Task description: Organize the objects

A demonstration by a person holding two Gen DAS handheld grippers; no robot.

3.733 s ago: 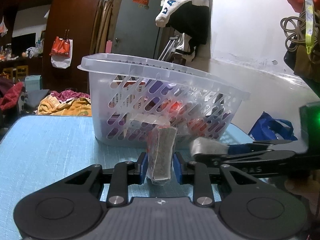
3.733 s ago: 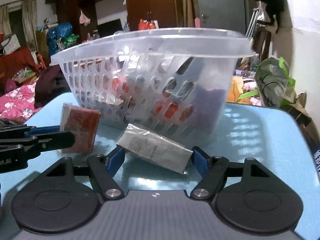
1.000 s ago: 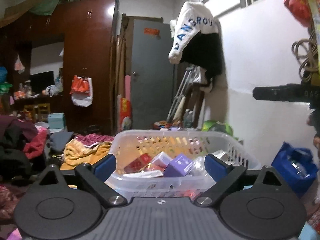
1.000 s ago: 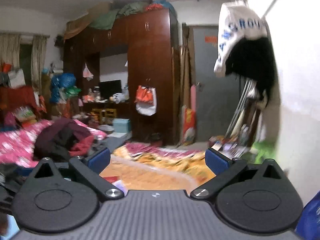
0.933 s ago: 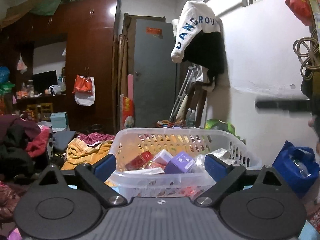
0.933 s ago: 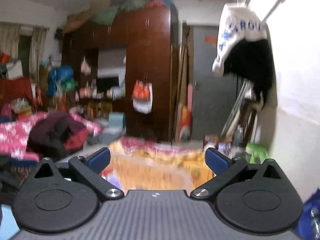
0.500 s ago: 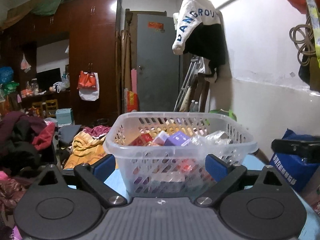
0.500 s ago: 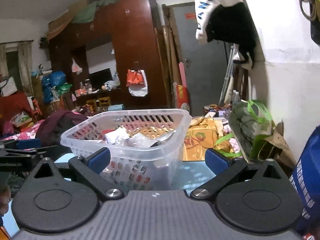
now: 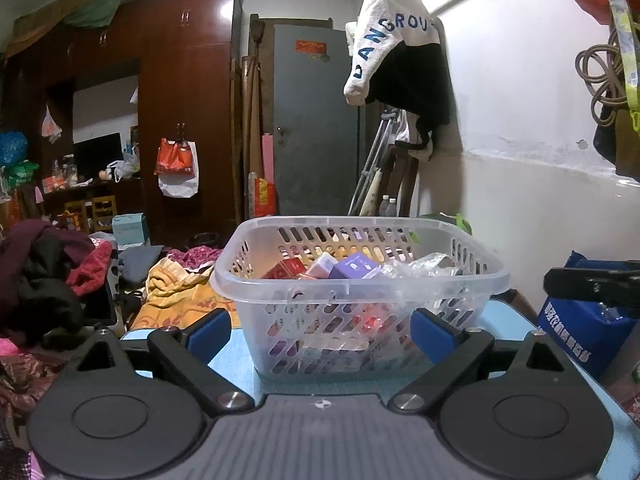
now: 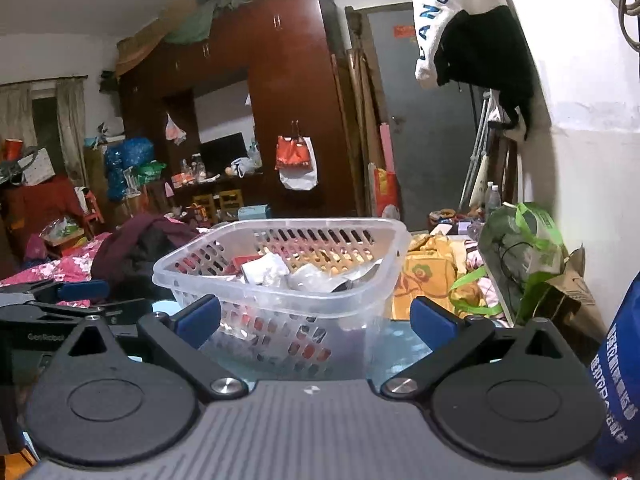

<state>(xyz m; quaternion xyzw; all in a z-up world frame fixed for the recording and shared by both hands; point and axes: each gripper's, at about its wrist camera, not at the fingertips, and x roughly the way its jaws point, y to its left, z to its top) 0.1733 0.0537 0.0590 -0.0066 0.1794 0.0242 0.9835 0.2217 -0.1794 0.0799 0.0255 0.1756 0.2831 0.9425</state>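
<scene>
Left gripper (image 9: 320, 330) spread wide, empty. Right gripper (image 10: 316, 322) likewise gaping, nothing between. Just beyond both, clear slotted basket (image 9: 304, 280) on the blue table (image 9: 236, 354), packed with small boxes (image 9: 354, 266) and crinkled wrappers (image 10: 312, 278). Farther back, dark wardrobe (image 9: 180, 120).

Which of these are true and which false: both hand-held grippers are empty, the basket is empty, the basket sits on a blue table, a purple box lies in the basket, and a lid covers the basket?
1. Both hand-held grippers are open and hold nothing. True: the left hand-held gripper and the right hand-held gripper are spread wide with nothing between their fingers.
2. The basket is empty. False: it holds boxes and clear wrappers.
3. The basket sits on a blue table. True.
4. A purple box lies in the basket. True.
5. A lid covers the basket. False: its top is open.
</scene>
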